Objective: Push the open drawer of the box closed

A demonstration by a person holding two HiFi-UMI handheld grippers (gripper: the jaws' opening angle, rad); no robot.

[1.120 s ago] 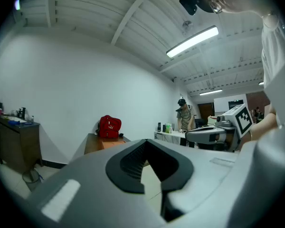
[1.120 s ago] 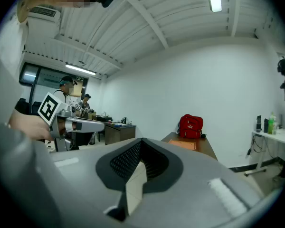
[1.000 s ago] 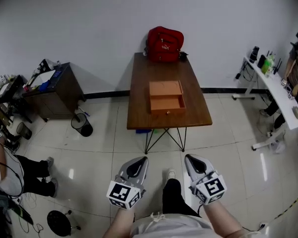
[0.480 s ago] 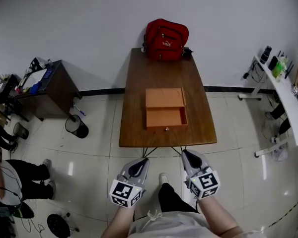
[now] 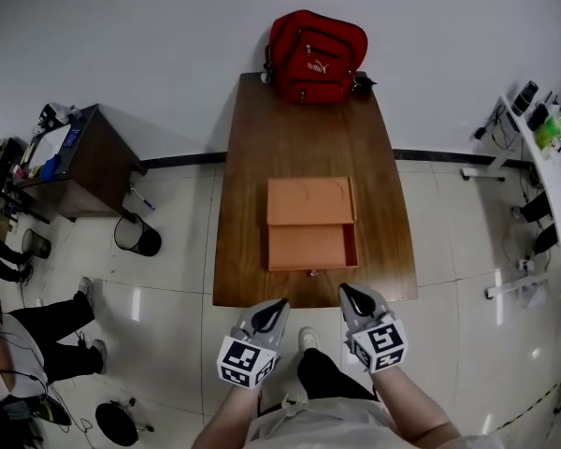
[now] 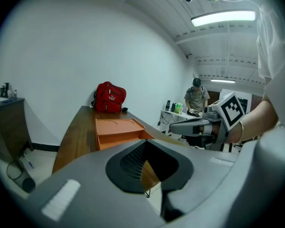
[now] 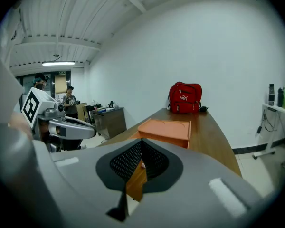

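While open, drawer toward table edge.

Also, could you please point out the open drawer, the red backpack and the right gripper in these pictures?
open drawer (image 5: 310, 247): head view, its orange inside floor.
red backpack (image 5: 313, 56): head view, its front panel.
right gripper (image 5: 352, 296): head view, the tips of its jaws.

A red fabric backpack sits at the twelve o'clock end of a long brown wooden table. At the table's nine o'clock stands a dark wooden cabinet, with a round black bin at the cabinet's five o'clock. A white desk stands at the table's three o'clock.
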